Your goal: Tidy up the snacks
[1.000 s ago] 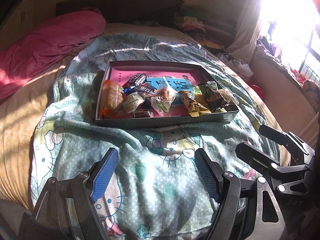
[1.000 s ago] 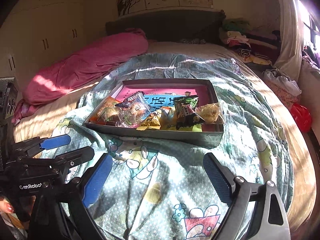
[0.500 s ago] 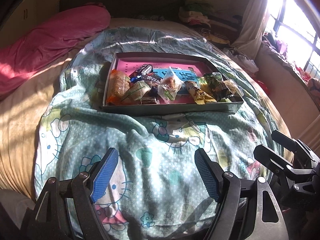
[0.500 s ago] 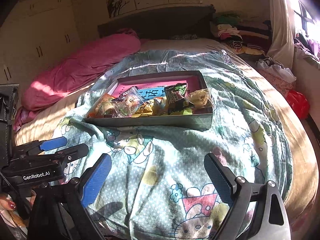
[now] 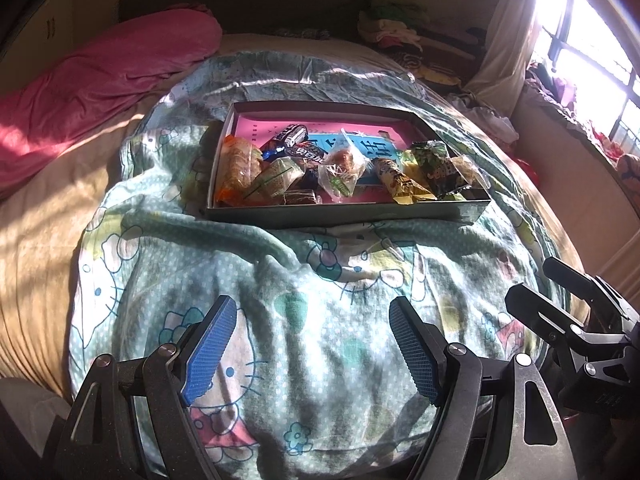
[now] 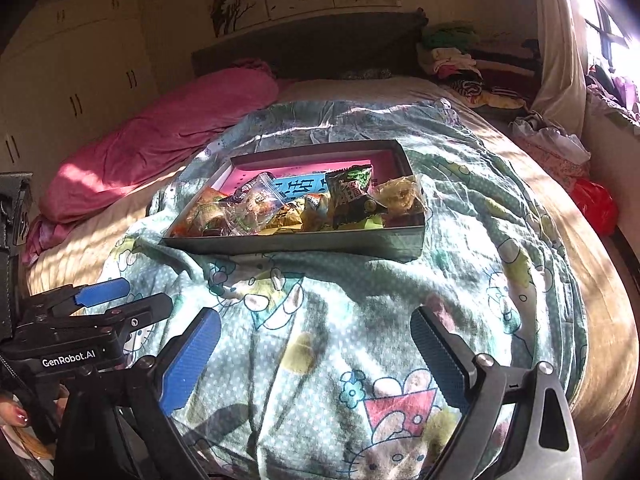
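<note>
A shallow grey box (image 5: 344, 213) with a pink bottom lies on a cartoon-print blanket (image 5: 304, 320) on a bed. Several wrapped snacks (image 5: 340, 168) are piled in it along its near side. The box also shows in the right wrist view (image 6: 304, 242) with the snacks (image 6: 304, 204). My left gripper (image 5: 312, 344) is open and empty, held over the blanket well short of the box. My right gripper (image 6: 316, 356) is open and empty, also short of the box. The right gripper shows at the lower right of the left wrist view (image 5: 560, 312).
A pink quilt (image 5: 100, 80) lies along the bed's left side. Folded clothes (image 6: 456, 60) are stacked by the headboard at the right. A red bag (image 6: 592, 204) sits off the bed's right edge. A window (image 5: 592, 40) lets in strong sun at right.
Both grippers have pulled back from the box and risen a little; the box looks smaller and farther. Both stay open and empty. The snacks have not moved.
</note>
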A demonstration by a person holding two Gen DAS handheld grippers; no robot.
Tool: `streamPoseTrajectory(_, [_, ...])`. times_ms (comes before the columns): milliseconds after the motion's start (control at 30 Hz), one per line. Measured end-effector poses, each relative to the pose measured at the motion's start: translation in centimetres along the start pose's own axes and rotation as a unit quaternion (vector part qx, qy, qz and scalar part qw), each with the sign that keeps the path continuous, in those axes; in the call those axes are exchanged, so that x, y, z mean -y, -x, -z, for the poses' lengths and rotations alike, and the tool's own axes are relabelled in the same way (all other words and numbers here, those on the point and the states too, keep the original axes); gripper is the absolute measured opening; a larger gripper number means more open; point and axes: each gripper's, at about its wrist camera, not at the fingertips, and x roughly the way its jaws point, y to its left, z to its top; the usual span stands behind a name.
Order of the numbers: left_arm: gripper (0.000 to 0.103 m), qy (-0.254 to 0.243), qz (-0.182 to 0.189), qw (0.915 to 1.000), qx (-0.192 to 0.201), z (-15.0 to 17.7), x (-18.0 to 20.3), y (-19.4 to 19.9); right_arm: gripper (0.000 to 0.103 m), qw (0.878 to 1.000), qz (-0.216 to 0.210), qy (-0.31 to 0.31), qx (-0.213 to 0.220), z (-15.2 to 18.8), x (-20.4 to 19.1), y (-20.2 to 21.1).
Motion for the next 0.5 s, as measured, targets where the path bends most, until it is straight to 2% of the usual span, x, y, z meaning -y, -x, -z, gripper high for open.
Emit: streamPoseTrajectory(500, [0.08,-0.001,-0.012,0.9999,0.005,-0.21,-0.19,0.11,0.096,1.0,0.001,-0.002,0.0,0.13,0.21,-0.17])
